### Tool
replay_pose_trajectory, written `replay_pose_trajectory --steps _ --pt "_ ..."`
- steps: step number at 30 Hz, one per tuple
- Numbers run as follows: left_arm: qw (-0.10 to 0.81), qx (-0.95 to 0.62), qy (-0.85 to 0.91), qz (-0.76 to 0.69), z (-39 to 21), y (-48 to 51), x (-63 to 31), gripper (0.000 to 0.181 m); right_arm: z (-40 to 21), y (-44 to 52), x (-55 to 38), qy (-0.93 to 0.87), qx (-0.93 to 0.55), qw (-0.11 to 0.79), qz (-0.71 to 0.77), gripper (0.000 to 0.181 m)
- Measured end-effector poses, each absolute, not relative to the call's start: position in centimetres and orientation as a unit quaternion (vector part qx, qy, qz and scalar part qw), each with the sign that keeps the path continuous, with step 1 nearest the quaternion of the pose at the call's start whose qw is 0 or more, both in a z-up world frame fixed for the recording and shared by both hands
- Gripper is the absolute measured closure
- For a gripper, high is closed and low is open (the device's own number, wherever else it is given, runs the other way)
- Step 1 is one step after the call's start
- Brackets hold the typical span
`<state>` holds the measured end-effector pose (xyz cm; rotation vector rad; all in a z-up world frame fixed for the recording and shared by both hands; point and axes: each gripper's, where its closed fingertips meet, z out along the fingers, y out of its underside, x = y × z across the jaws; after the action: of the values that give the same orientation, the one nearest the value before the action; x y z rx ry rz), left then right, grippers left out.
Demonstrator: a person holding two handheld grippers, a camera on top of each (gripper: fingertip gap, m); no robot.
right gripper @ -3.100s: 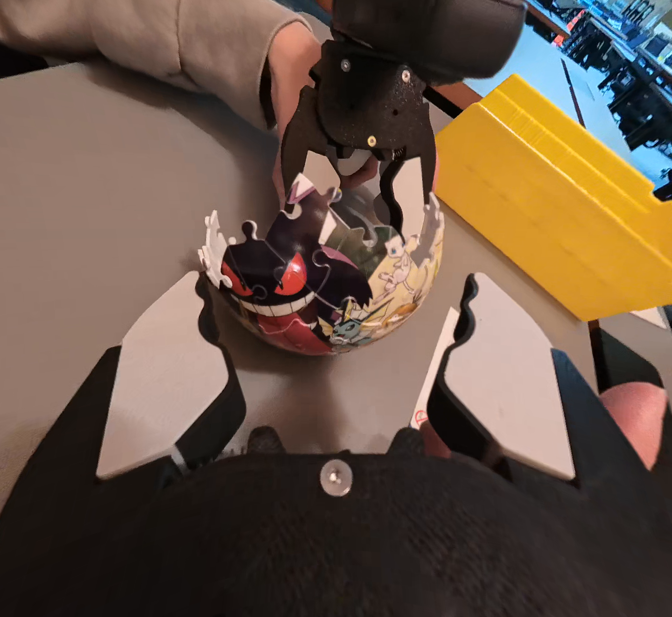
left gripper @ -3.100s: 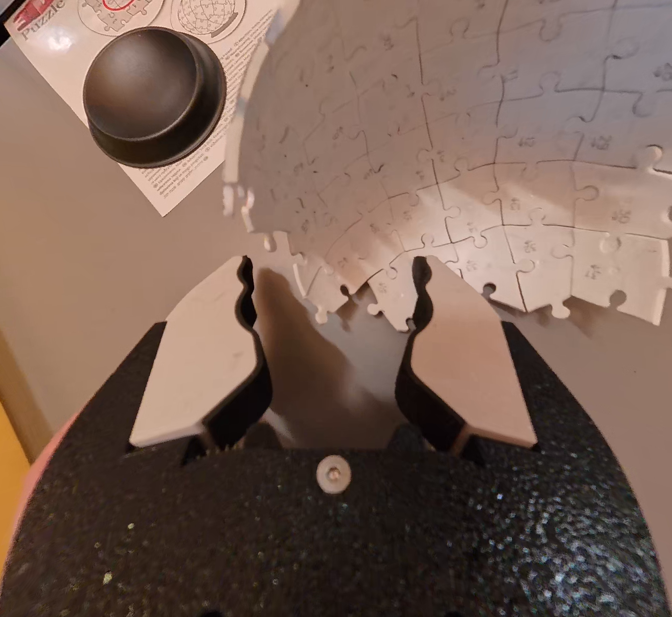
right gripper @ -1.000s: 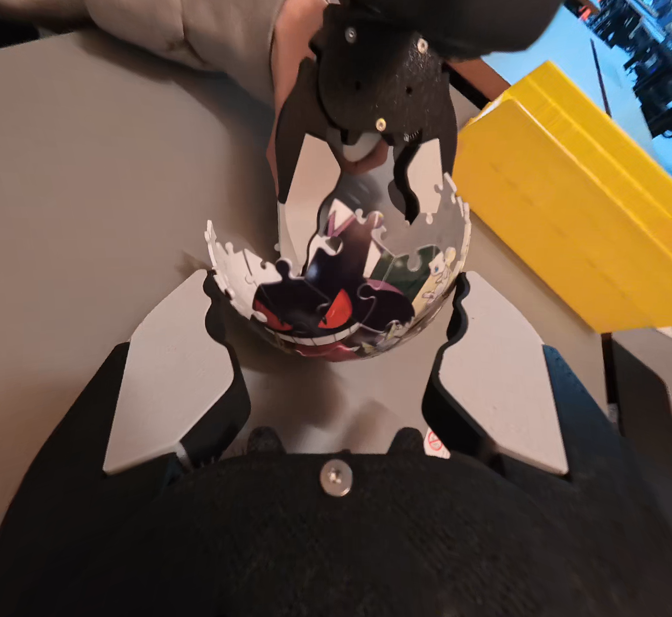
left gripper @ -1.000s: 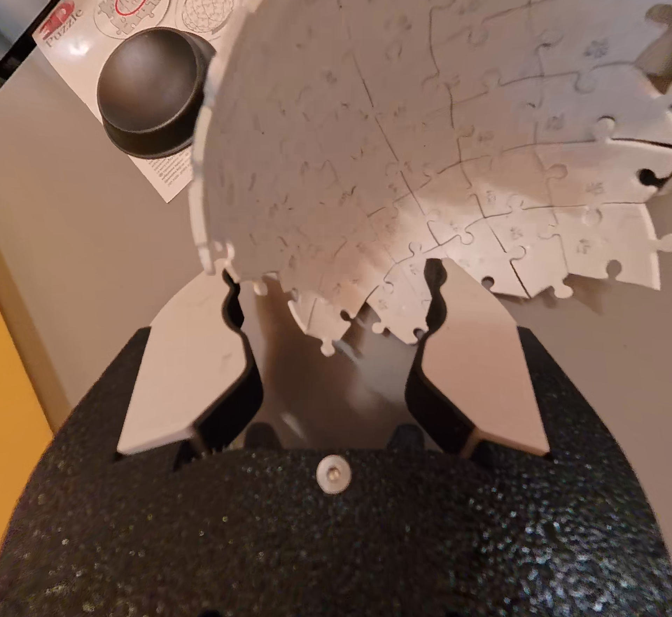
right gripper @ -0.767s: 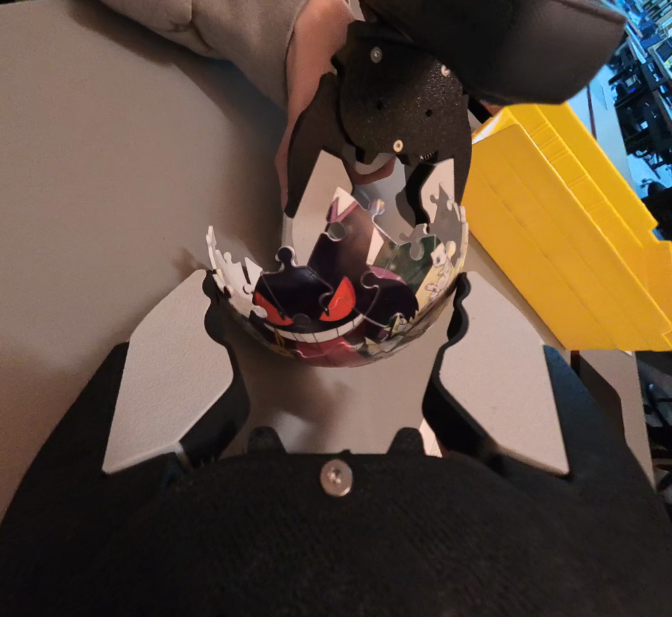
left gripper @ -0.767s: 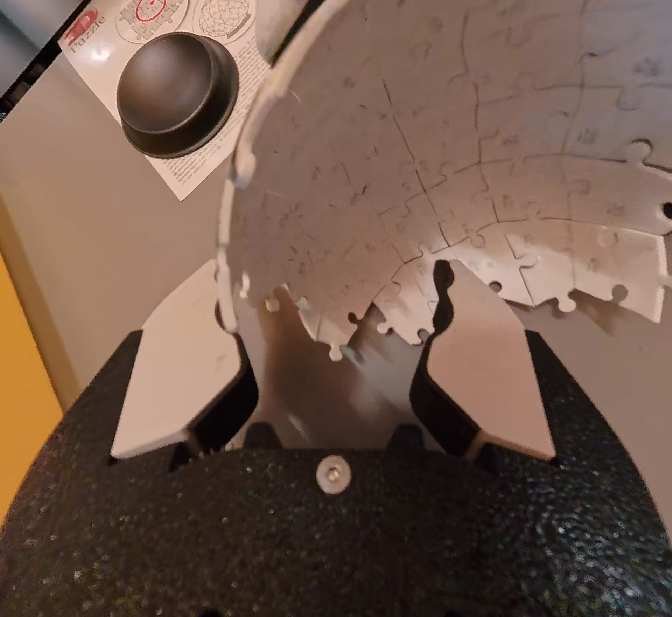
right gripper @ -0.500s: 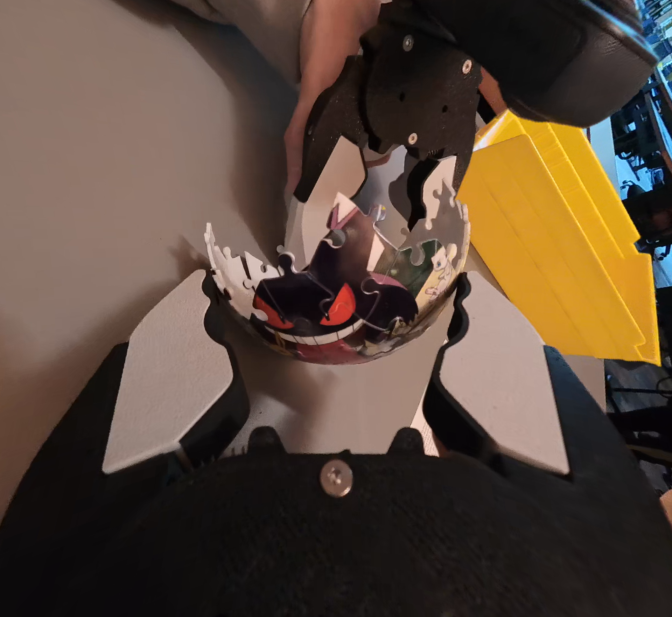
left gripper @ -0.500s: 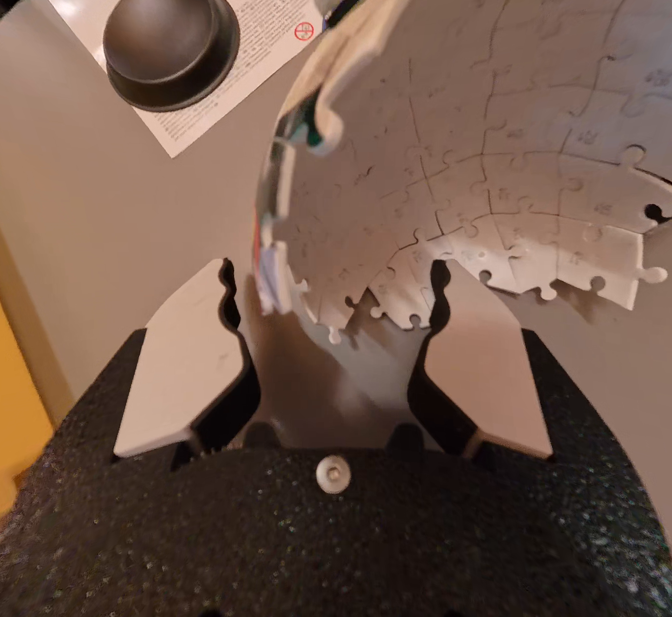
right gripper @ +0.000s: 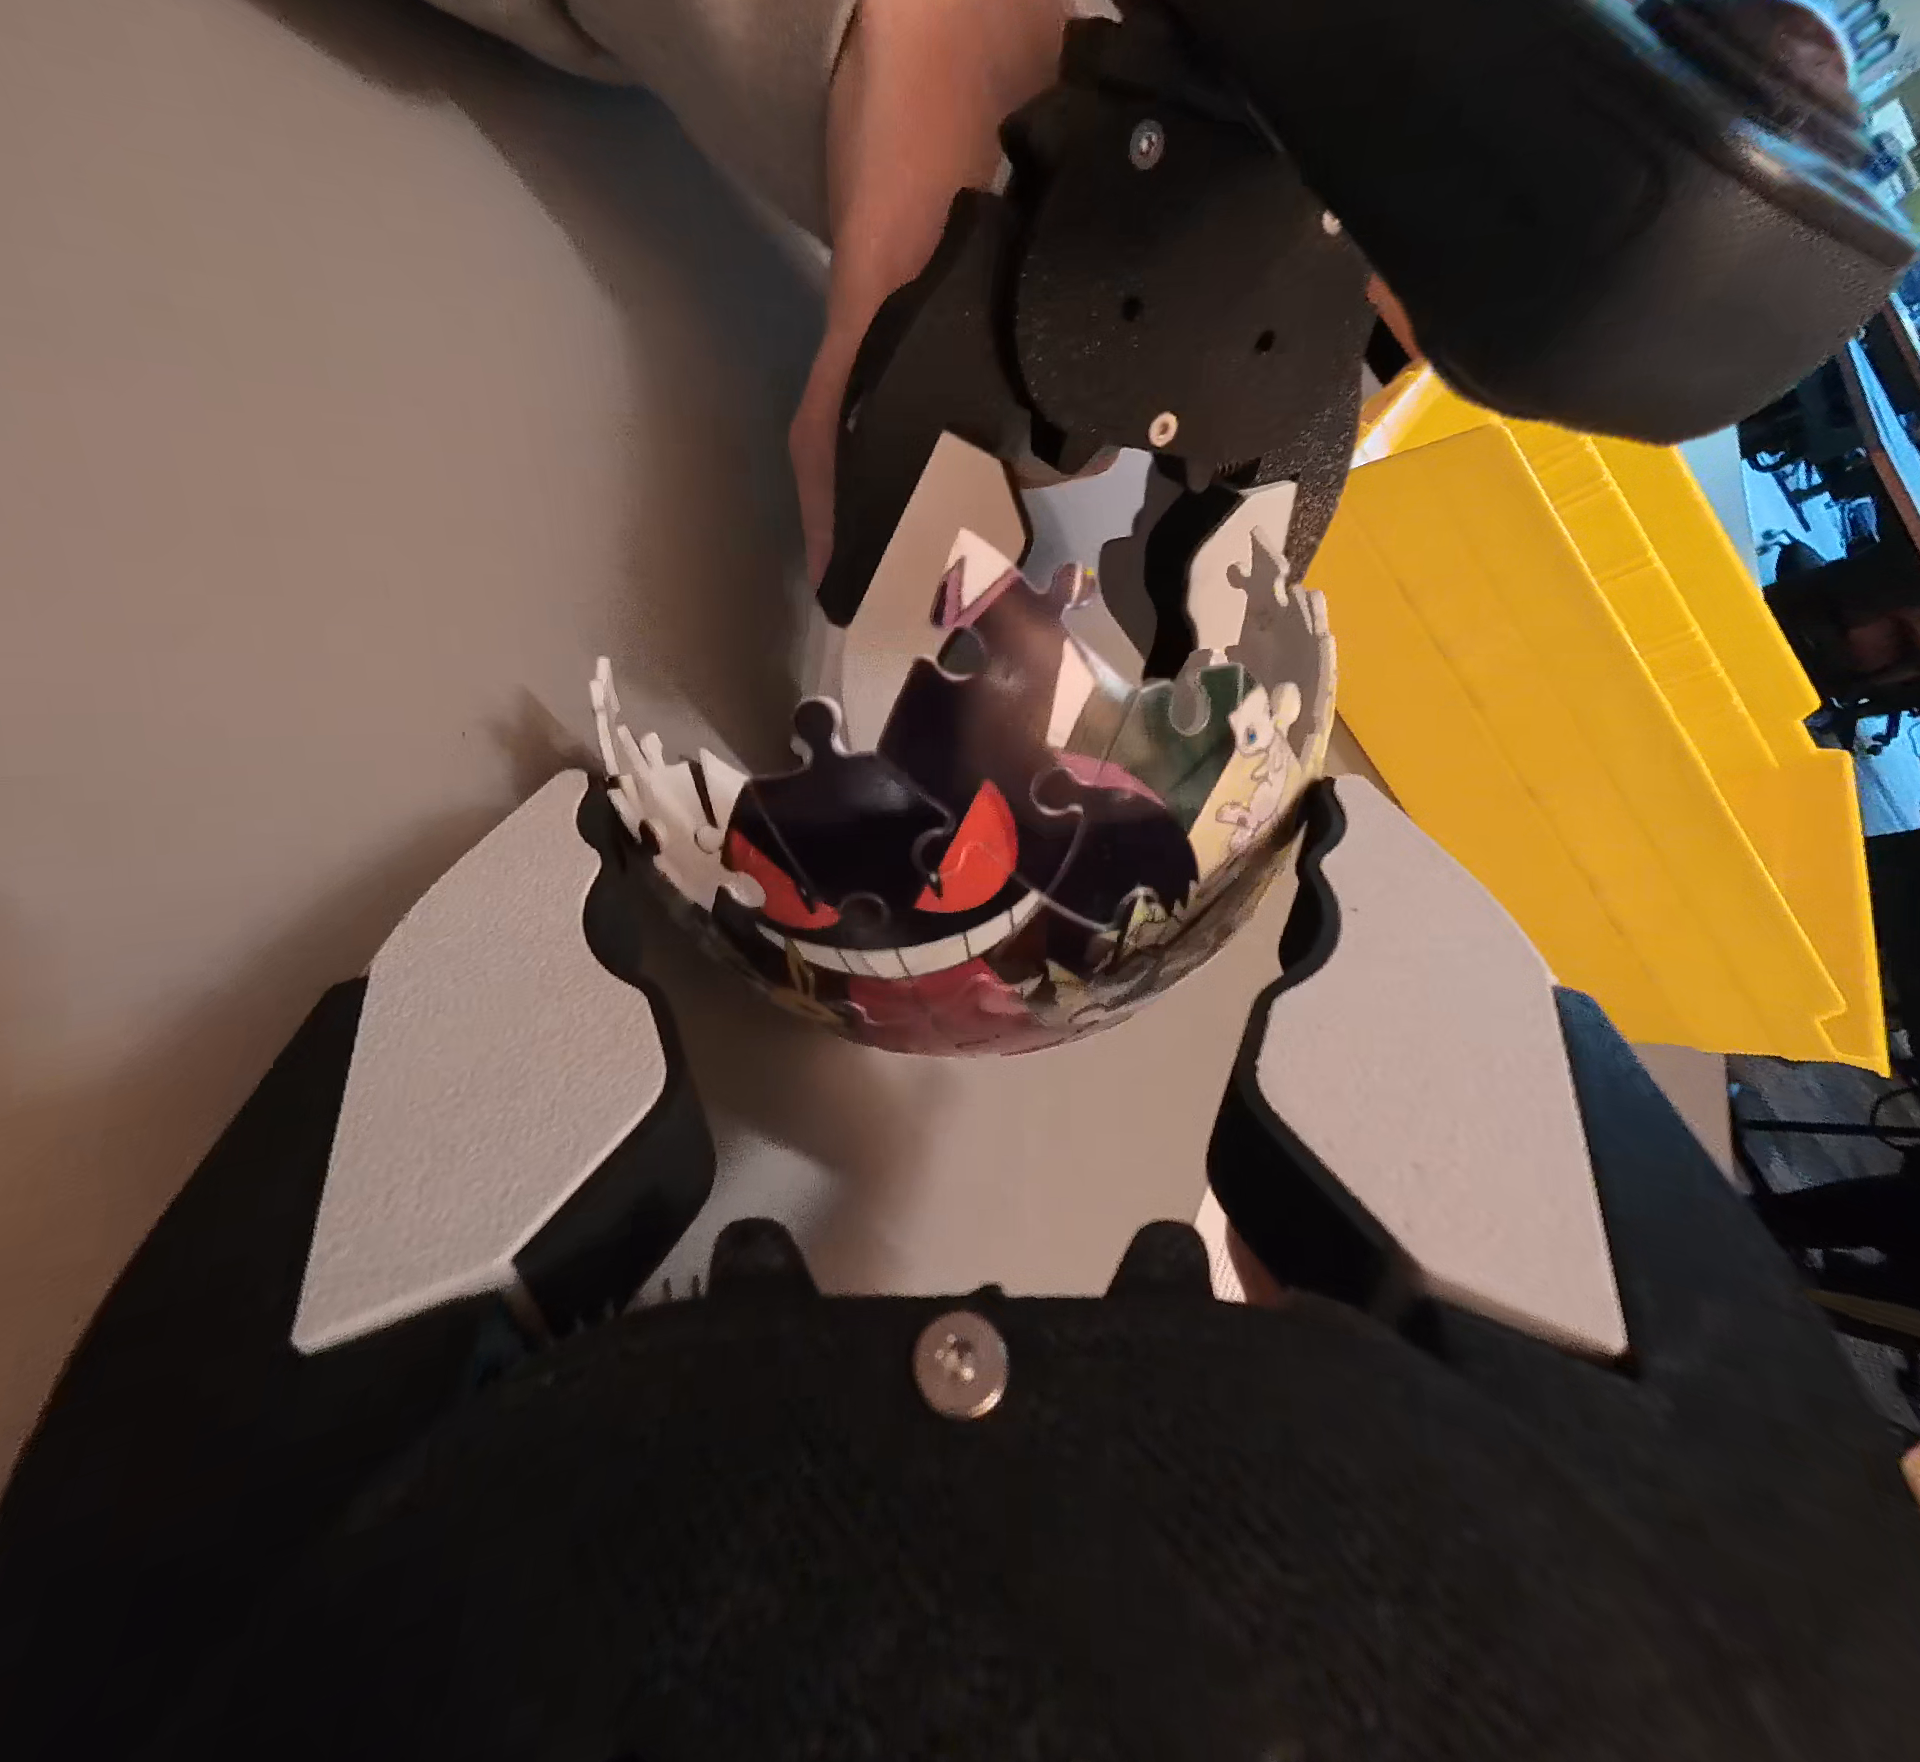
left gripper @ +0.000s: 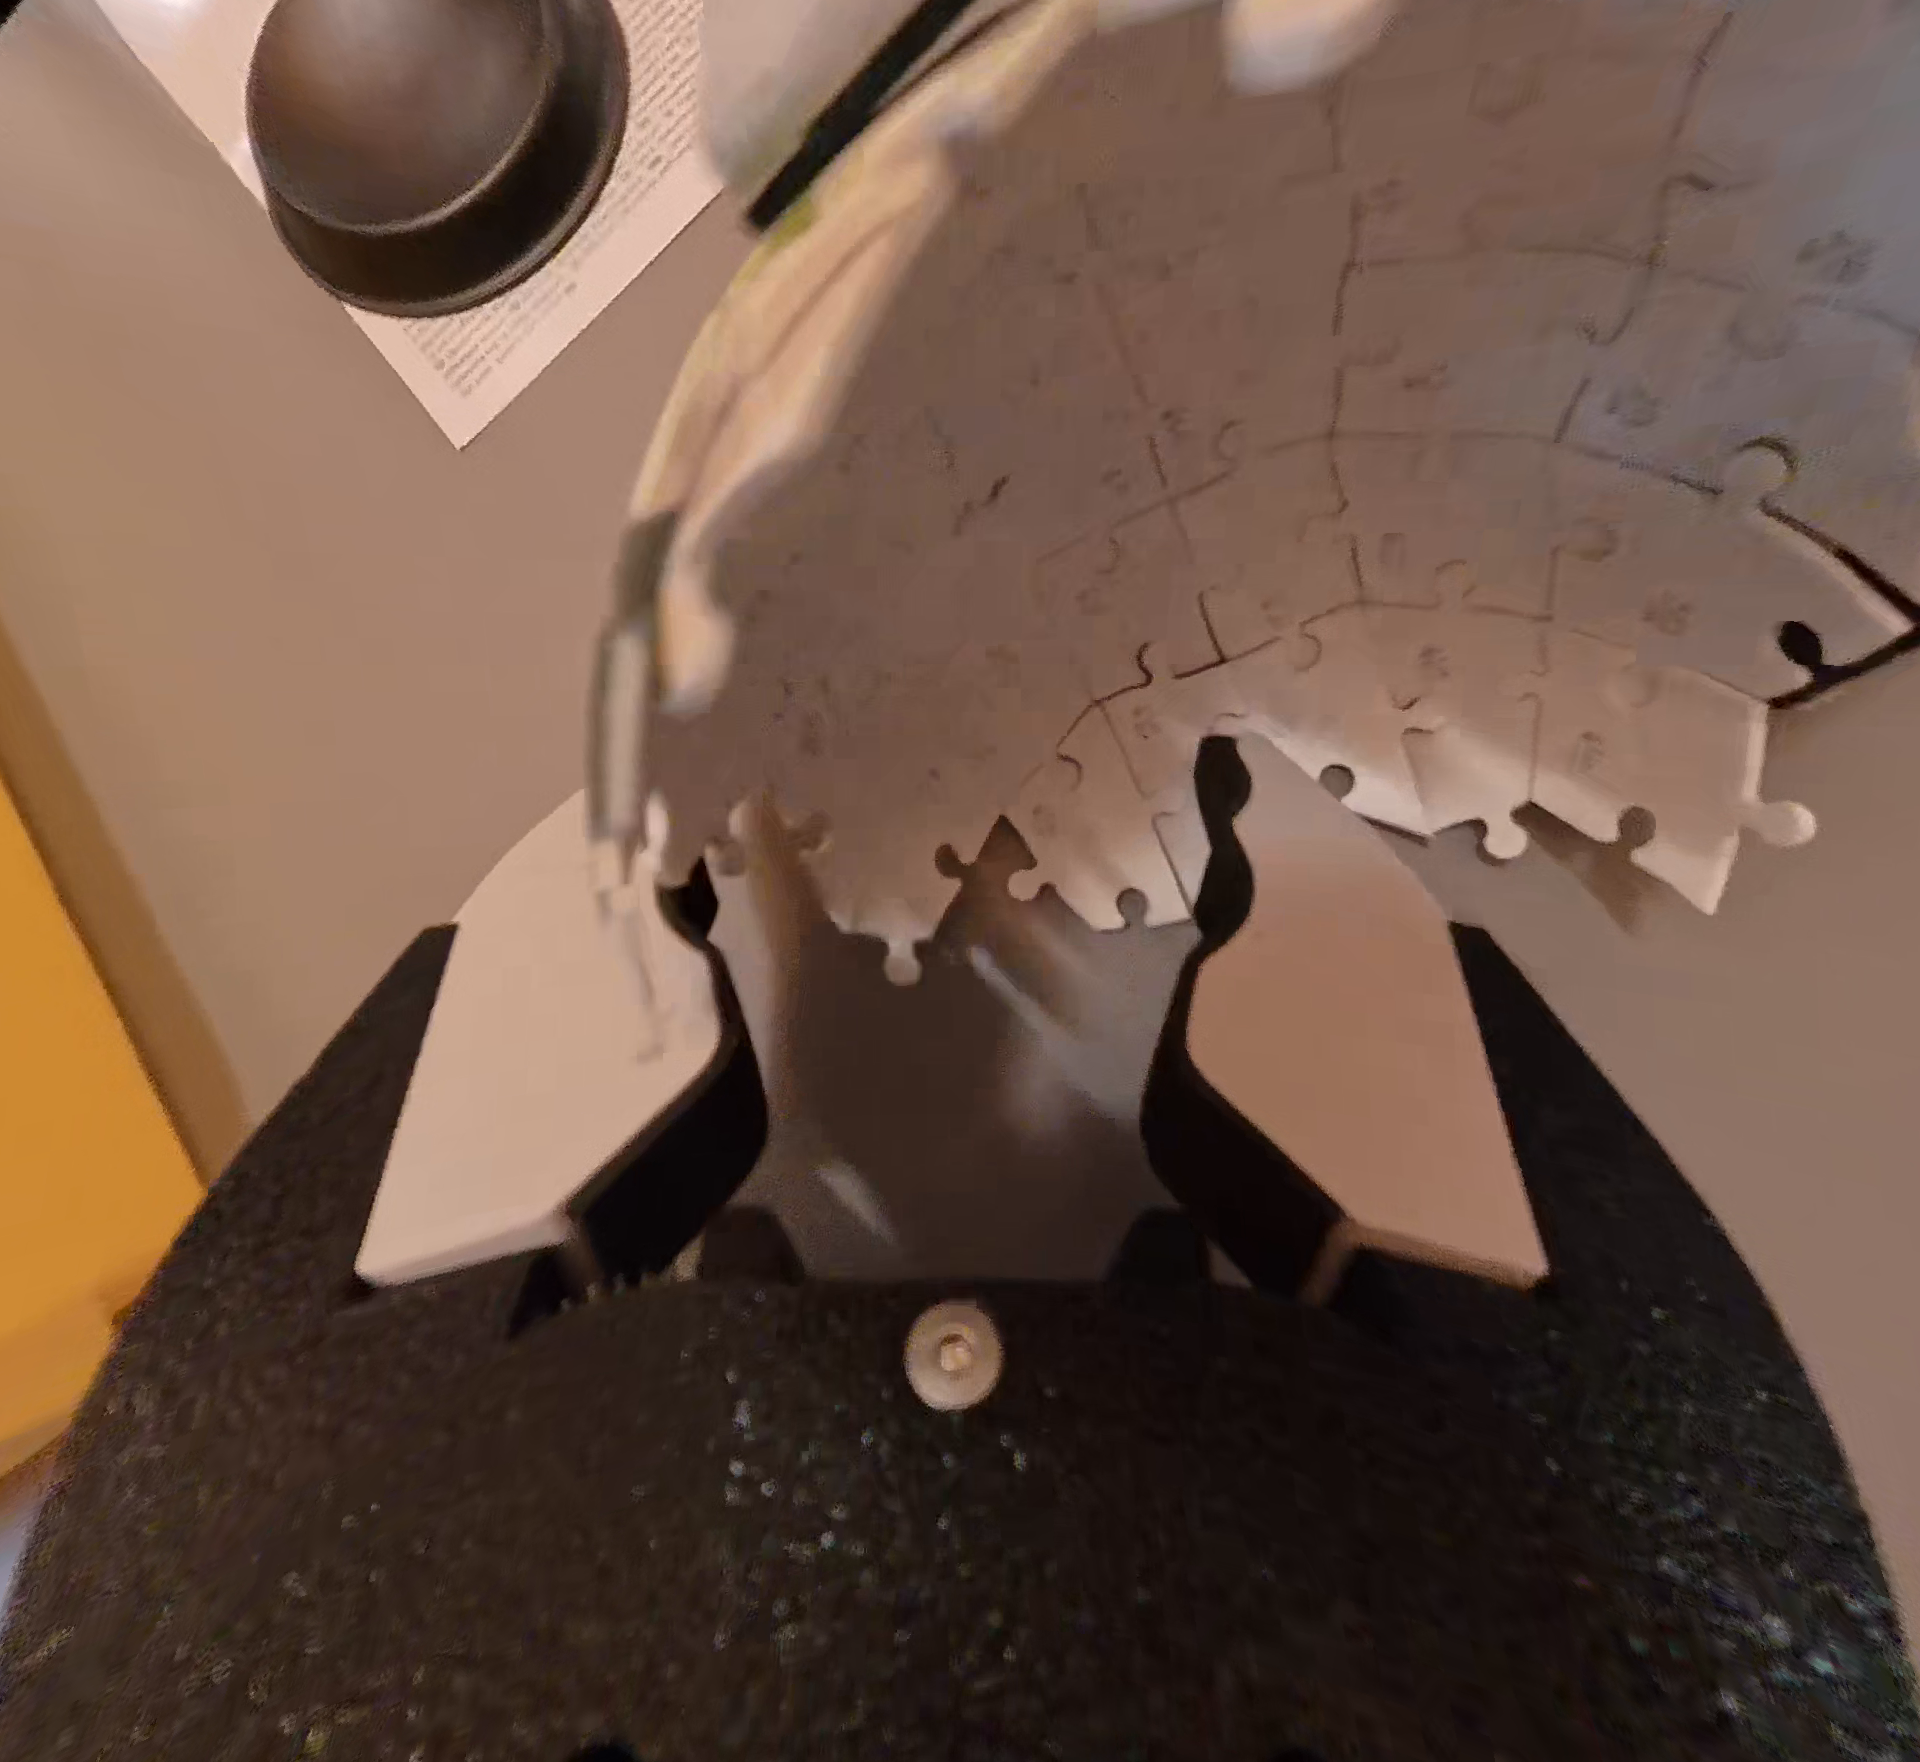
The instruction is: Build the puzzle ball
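Right wrist view showed the half-built puzzle ball (right gripper: 977,881) sitting between the tips of the right hand-held gripper (right gripper: 956,829). That one was spread wide and not squeezing, though its fingertips (right gripper: 613,839) were right at the ball's sides. Past the ball, the left hand-held gripper (right gripper: 997,611) reached down over the far rim. It was parted too, and I could not tell if it touched.

The step looked like steadying the bowl shape so more pieces could go on. Next, I think the right one needs a soft squeeze, or the thin shell could pop apart.

The ball was a bright cartoon bowl outside, with a jagged rim. Left wrist view showed its plain white inside (left gripper: 1299,486) just ahead of the fingers, above the grey bench (left gripper: 260,569).
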<state>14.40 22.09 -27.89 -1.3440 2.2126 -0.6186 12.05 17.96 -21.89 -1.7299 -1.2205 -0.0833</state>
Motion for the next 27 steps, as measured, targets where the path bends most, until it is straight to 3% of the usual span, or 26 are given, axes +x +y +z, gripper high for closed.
replay_pose_trajectory --steps 1,11,19,27 --pt "0.240 -0.492 0.809 -0.213 -27.83 22.10 14.38 0.090 -21.84 18.00 12.04 -0.500 -0.712 0.492 -0.033 0.058" --pt "0.203 -0.526 0.790 -0.241 -28.34 21.88 14.01 0.096 -21.91 18.04 12.04 -0.493 -0.712 0.499 -0.021 0.058" --pt "0.193 -0.585 0.726 -0.305 -28.56 21.98 14.41 0.089 -21.91 18.06 11.96 -0.493 -0.711 0.501 -0.021 0.058" --pt "0.224 -0.566 0.751 -0.255 -28.40 22.38 14.50 0.096 -21.94 18.06 11.92 -0.494 -0.710 0.501 -0.023 0.058"
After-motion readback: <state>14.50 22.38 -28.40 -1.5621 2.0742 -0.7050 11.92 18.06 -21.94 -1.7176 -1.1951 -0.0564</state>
